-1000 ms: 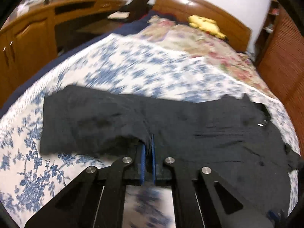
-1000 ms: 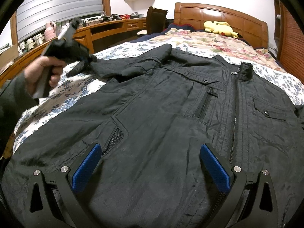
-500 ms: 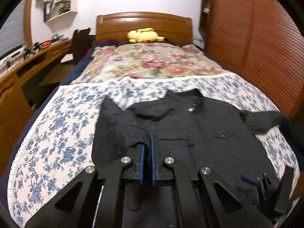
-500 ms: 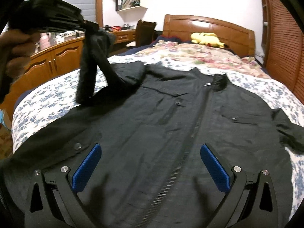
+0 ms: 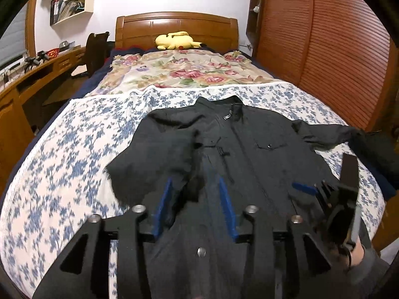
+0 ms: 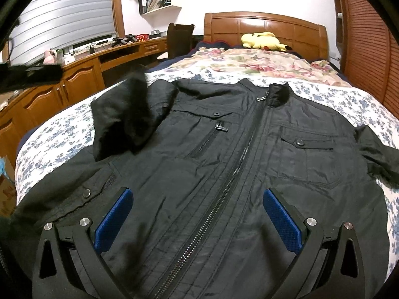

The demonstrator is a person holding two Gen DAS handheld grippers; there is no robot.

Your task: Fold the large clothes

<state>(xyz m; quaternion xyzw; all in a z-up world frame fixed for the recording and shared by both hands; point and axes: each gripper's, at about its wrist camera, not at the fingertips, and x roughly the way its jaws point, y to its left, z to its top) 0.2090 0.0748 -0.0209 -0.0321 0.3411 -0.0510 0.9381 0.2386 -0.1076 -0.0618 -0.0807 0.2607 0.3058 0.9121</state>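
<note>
My left gripper [image 5: 197, 206] is opening, its jaws letting go of the sleeve [image 5: 154, 164] at eleven o'clock on the jacket [image 6: 224, 162]; my right gripper [image 6: 197, 220] is hovering, gaping wide.

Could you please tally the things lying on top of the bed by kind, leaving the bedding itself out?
Black jacket: 1
Yellow plush toy: 1
Total: 2
</note>
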